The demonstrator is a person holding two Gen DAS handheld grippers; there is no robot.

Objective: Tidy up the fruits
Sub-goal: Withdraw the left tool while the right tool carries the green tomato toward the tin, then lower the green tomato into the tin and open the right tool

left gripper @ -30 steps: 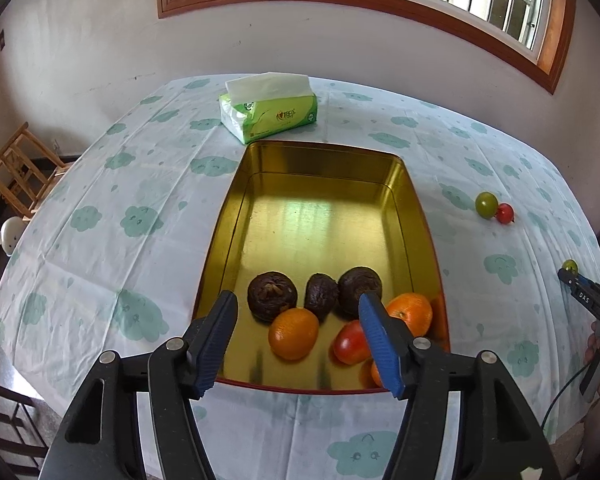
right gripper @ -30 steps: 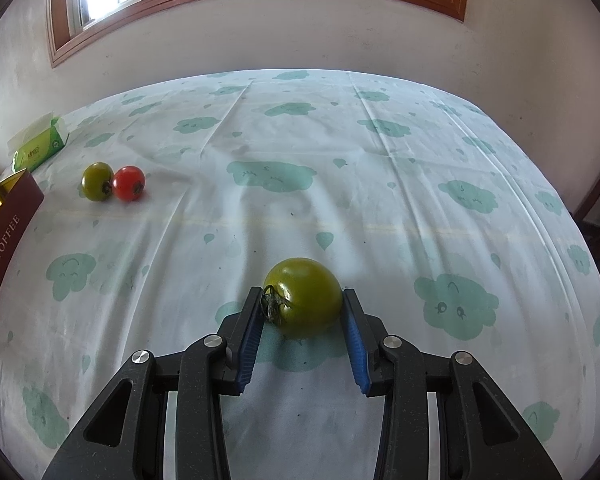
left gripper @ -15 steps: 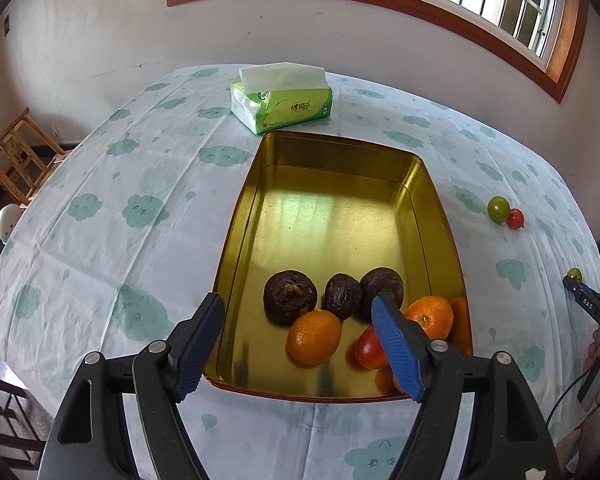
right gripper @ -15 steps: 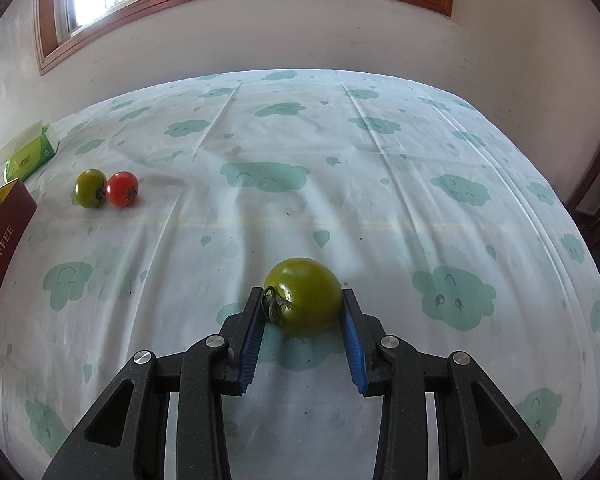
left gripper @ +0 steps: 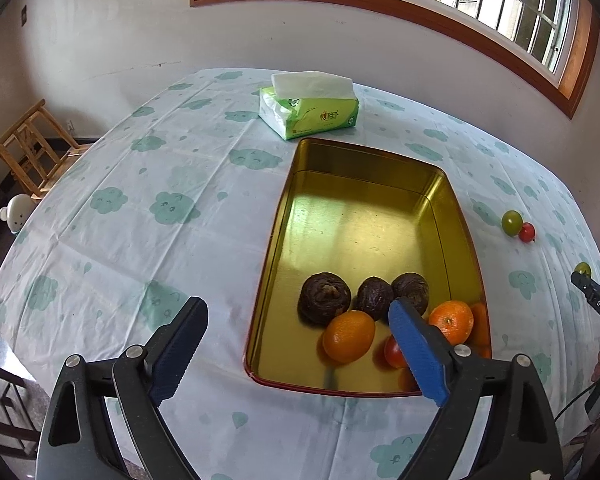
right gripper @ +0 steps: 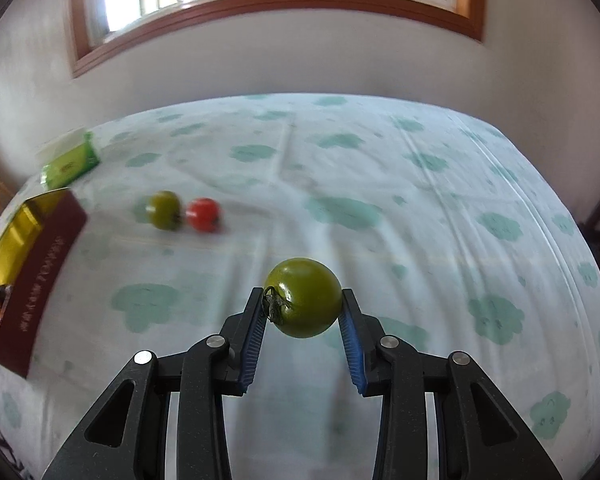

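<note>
cloud-print desk below: my left tool has just been opening, wide and empty, by the tin; my right tool pinches a green tomato.

Green tomato off the cloth, stem leftward; gold tin fruit-laden.

Green tomato clamped in our right gripper

We grip the green tomato between both pads above the tablecloth; toward the table's left edge lie a smaller green tomato touching a red tomato, a gold tin and a tissue pack.
</note>
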